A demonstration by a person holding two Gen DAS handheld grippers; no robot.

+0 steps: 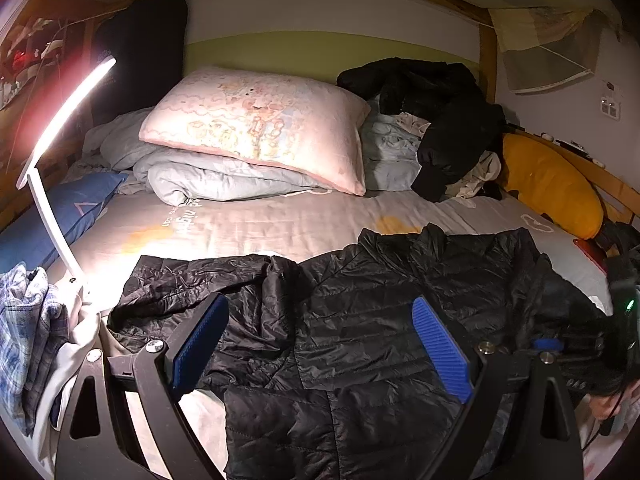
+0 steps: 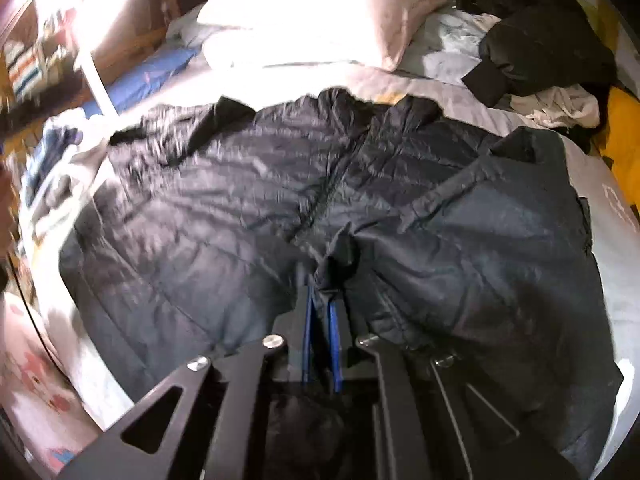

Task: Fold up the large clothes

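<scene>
A black quilted puffer jacket (image 1: 360,320) lies spread on the bed, one sleeve stretched out to the left. My left gripper (image 1: 320,344) is open above its lower middle, blue pads wide apart and empty. In the right wrist view the jacket (image 2: 240,208) fills the frame. My right gripper (image 2: 322,300) is shut on a pinch of the jacket's fabric near its centre seam. The right gripper also shows at the right edge of the left wrist view (image 1: 560,346), at the jacket's right side.
A pink pillow (image 1: 260,120) lies on a folded grey duvet (image 1: 208,176) at the bed's head. A pile of dark clothes (image 1: 432,116) and a yellow cushion (image 1: 552,184) are at the back right. A lit desk lamp (image 1: 60,128) and plaid cloth (image 1: 24,328) are at the left.
</scene>
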